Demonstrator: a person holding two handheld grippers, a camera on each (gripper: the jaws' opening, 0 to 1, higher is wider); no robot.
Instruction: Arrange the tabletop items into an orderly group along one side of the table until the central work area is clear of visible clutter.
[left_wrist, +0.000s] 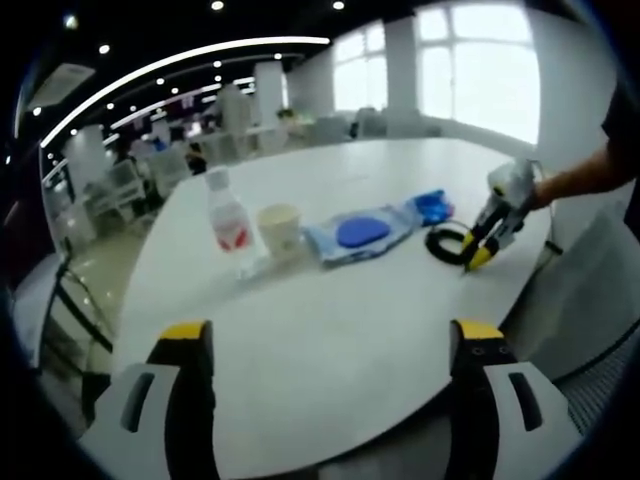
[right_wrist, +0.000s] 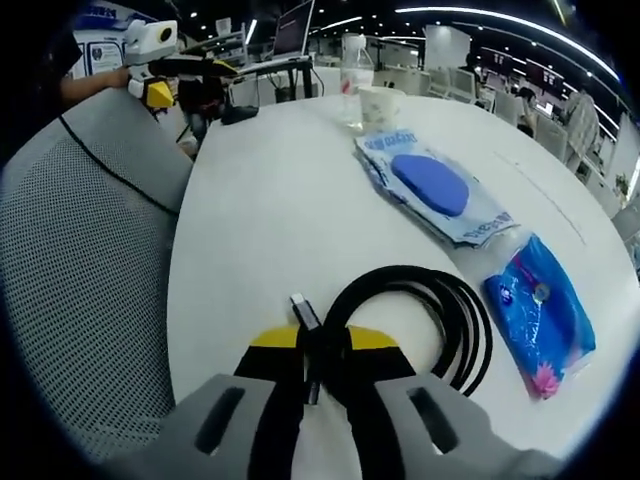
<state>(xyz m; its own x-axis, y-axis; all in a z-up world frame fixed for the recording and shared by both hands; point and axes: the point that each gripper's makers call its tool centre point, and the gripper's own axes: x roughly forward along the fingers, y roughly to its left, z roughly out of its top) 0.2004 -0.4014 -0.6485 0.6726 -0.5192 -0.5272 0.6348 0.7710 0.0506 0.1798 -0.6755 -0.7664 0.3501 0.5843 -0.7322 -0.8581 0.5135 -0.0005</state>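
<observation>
A coiled black cable (right_wrist: 440, 300) lies near the table's edge, and my right gripper (right_wrist: 322, 345) is shut on its near loop beside the plug (right_wrist: 303, 308). From the left gripper view the same cable (left_wrist: 445, 243) lies at the right, with the right gripper (left_wrist: 475, 252) on it. In a row along the table stand a water bottle (left_wrist: 228, 220), a paper cup (left_wrist: 280, 230), a wet-wipes pack (left_wrist: 358, 232) and a small blue packet (left_wrist: 432, 205). My left gripper (left_wrist: 330, 340) hangs open above the near table edge, with nothing between its jaws.
The round white table (left_wrist: 330, 330) has bare surface in front of the row. A grey mesh chair back (right_wrist: 80, 280) stands against the table's edge. The left gripper (right_wrist: 158, 92) appears far off beyond it. More desks and a laptop (right_wrist: 295, 30) stand behind.
</observation>
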